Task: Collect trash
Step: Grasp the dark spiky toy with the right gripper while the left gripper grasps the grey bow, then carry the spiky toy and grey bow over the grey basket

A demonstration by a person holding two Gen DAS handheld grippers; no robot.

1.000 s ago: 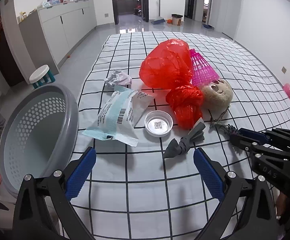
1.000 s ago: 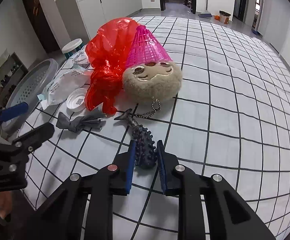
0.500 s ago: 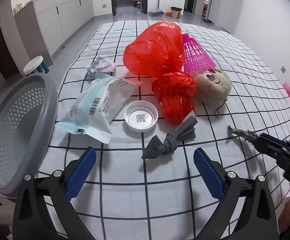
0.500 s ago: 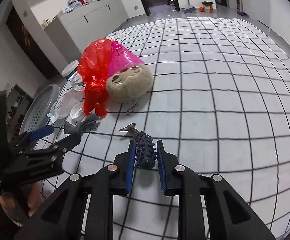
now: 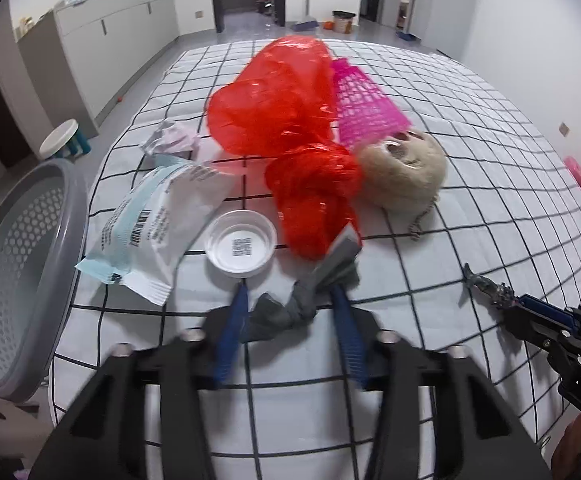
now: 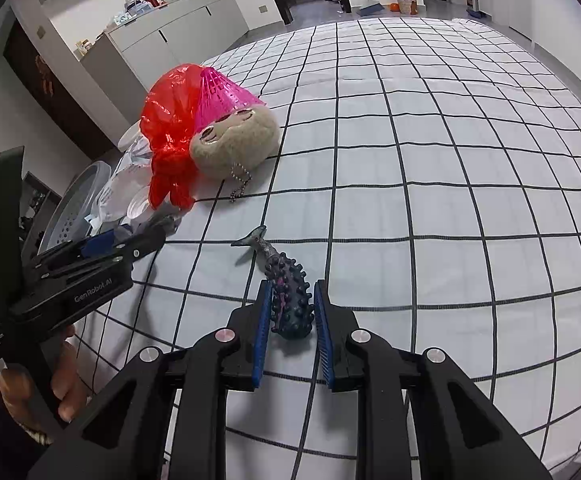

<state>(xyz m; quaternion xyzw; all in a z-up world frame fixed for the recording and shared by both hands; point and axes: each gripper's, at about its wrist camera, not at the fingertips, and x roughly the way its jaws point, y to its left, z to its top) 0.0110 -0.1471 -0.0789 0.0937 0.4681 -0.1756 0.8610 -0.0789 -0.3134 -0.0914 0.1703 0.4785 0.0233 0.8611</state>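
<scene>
On the checked sheet [image 5: 470, 152] lies a twisted grey scrap [image 5: 290, 312], caught between the blue pads of my left gripper [image 5: 288, 296], whose jaws are closing on it. Just beyond it are a white lid [image 5: 240, 248], a white and blue packet [image 5: 162, 216], a crumpled paper ball [image 5: 172, 140] and a red plastic bag [image 5: 282, 120]. My right gripper [image 6: 292, 286] is shut on a dark knobbly toy [image 6: 290, 300] with a fish tail, low over the sheet to the right of the pile. The left gripper [image 6: 146, 240] also shows in the right wrist view.
A grey perforated basket [image 5: 22, 272] leans at the bed's left edge. A beige plush head [image 5: 406, 172] with a bead chain and a pink mesh cone [image 5: 366, 108] sit behind the red bag. A small stool [image 5: 60, 142] stands on the floor.
My left gripper came forward and down onto the grey scrap, and its wide jaws have closed around it. My right gripper carried the knobbly toy away from the plush head.
</scene>
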